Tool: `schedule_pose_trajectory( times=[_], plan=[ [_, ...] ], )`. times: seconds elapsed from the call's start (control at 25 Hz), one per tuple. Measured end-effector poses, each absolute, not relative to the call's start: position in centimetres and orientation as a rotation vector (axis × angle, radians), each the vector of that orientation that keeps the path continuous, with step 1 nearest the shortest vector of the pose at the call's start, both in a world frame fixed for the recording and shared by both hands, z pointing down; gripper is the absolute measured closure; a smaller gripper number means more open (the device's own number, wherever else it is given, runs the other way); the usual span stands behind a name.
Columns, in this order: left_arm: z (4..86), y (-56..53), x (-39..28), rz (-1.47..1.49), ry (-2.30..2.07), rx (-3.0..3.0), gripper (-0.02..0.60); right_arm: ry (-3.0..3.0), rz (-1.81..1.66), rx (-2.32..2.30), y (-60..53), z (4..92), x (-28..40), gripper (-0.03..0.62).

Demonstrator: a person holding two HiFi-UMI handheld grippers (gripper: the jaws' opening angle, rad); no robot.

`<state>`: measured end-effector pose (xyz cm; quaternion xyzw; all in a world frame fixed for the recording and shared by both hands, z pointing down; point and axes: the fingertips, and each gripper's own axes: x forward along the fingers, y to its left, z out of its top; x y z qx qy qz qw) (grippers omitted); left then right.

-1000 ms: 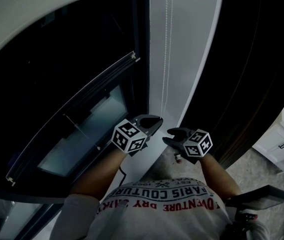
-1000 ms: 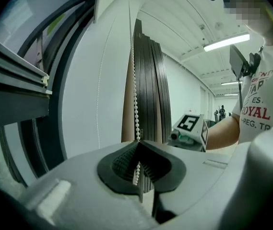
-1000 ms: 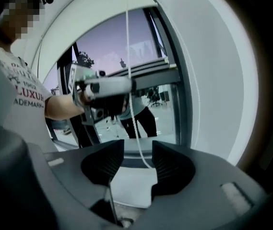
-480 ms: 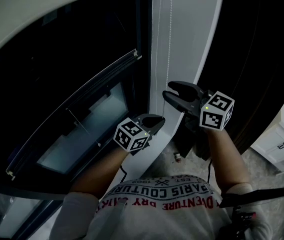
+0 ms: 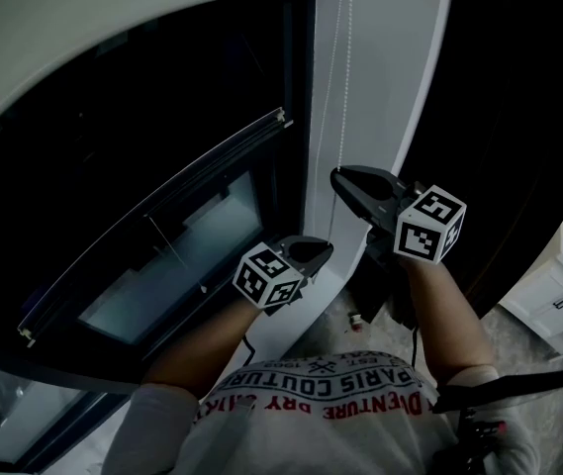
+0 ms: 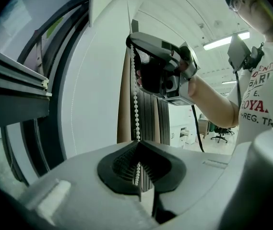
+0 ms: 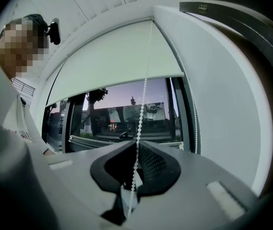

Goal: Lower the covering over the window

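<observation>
Clamping bead chain (image 5: 344, 77): left tongs (image 5: 323, 248) below right tongs (image 5: 339, 176).

Speckled grey floor (image 5: 518, 342) is seen lower right. A small pale object (image 5: 356, 318) is laid on it; a white drawer cabinet (image 5: 556, 290) is stood at its edge.

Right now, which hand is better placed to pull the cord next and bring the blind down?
Probably the right gripper. It is shut on the bead chain higher up, with room to pull down. The left gripper grips the same chain lower, with less travel left.
</observation>
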<state>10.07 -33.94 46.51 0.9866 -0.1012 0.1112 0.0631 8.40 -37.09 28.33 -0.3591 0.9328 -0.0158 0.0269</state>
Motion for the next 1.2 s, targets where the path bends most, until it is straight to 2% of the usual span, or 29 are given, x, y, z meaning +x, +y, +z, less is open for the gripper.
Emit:
schedule_pose_trajectory(
  times=[0.28,1.2],
  plan=[
    [47.4,-33.8,10.1,0.372,-0.308,2.98,0.577,2.856,-0.083,-1.09,-36.8,29.1,8.7,0.586],
    [63.1,-31.0,9.1,0.663,-0.251,2.76,0.575,3.009,-0.304,-1.244,-34.8,45.6,8.5,0.586]
  ],
)
